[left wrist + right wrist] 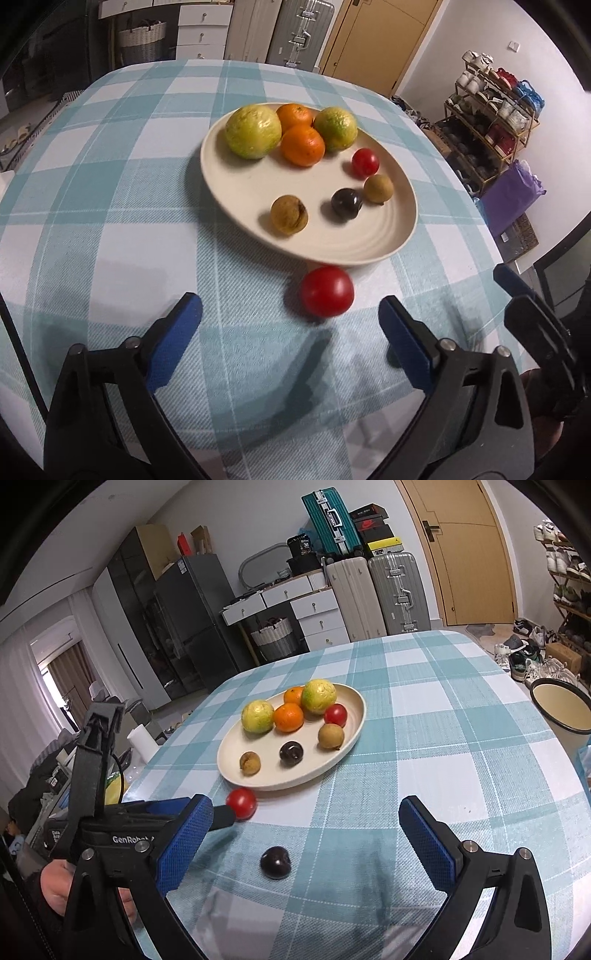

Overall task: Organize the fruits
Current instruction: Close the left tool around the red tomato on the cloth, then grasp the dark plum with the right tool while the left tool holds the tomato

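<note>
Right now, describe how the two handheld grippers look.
Both are black plastic frames with silver bolts and blue, textured pads. The left gripper carries white "GenRobot" lettering on its body, seen from the right wrist view. The right gripper has the same build. No sleeves show.

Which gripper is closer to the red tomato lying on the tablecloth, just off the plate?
Left. The left gripper has the red tomato just ahead of its open fingers. The right gripper sits farther back, beside it, facing the dark plum.
</note>
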`<action>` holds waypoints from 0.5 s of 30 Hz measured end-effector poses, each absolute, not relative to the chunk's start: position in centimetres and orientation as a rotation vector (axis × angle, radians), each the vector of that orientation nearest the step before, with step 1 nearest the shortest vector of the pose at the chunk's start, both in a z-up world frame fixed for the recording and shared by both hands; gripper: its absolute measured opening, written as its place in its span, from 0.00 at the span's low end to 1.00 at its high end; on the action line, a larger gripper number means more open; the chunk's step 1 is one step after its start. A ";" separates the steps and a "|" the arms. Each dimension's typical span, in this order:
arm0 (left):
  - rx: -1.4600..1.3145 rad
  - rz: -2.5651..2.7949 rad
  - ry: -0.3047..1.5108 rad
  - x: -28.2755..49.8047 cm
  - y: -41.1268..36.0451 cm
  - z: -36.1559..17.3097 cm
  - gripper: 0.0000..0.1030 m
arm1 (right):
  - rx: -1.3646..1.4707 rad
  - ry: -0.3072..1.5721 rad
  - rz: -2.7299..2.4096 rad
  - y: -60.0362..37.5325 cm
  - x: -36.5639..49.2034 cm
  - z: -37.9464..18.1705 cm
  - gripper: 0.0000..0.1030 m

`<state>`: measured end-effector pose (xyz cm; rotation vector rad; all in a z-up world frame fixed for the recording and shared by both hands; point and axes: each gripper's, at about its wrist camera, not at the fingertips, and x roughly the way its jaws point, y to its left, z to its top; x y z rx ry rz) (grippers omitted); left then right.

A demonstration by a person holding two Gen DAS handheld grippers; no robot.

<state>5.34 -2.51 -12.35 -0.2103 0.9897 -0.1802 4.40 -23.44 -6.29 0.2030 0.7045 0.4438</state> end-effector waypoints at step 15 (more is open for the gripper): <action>-0.264 -0.350 1.031 7.0 -3.2 -12.9 0.28 | 0.200 0.778 0.505 -22.9 5.4 -7.8 1.00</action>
